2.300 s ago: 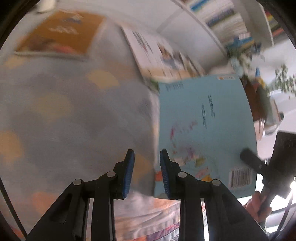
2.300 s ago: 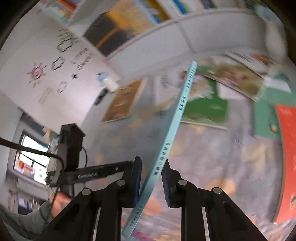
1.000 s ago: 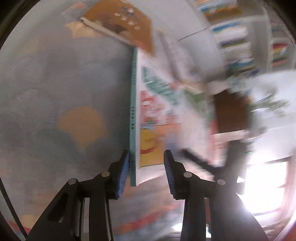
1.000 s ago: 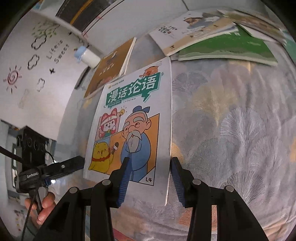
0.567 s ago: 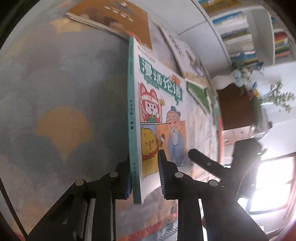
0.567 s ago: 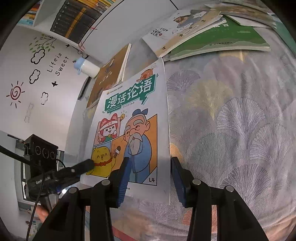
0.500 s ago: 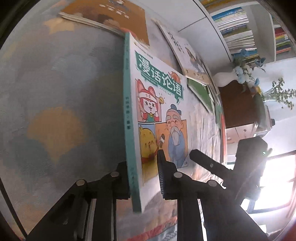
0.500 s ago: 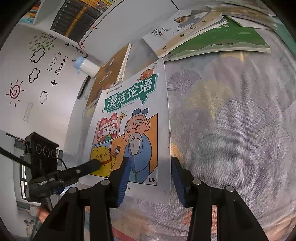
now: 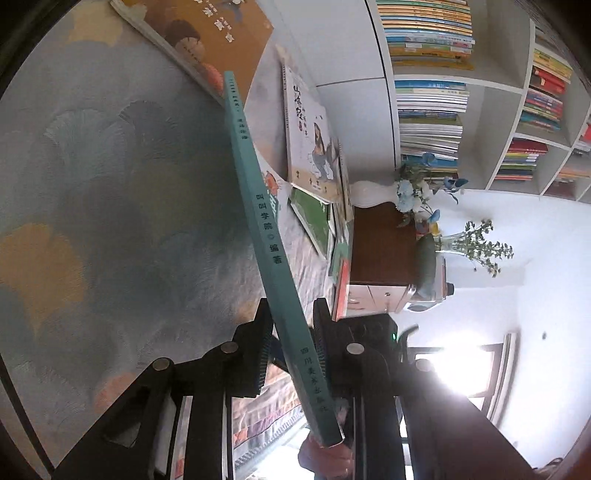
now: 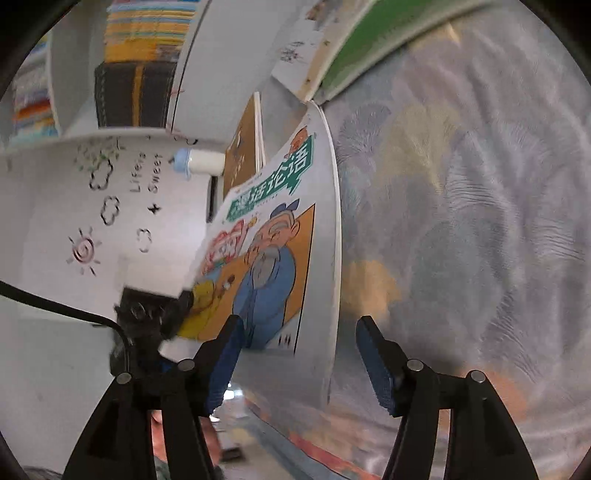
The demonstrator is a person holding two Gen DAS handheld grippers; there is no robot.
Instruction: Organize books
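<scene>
My left gripper (image 9: 291,345) is shut on the teal spine of a thin cartoon book (image 9: 258,206) and holds it on edge above the patterned bedspread (image 9: 110,184). In the right wrist view the same book (image 10: 273,258) shows its cover, with an old man in blue and a green title banner, lifted and tilted. My right gripper (image 10: 299,350) is open and empty, with the book's free edge between its spread fingers and not touching them. The left gripper's body (image 10: 147,317) shows at the book's left edge.
Other books lie flat on the bedspread: a brown one (image 9: 207,33), a white one (image 9: 314,136) and a green one (image 9: 314,218). A white bookshelf (image 9: 461,92) full of books stands behind. A wooden cabinet (image 9: 384,251) with flower vases is beside it.
The left gripper has lifted the cartoon book off the bedspread and tipped it up on edge. The right gripper has opened wider and stays off the book.
</scene>
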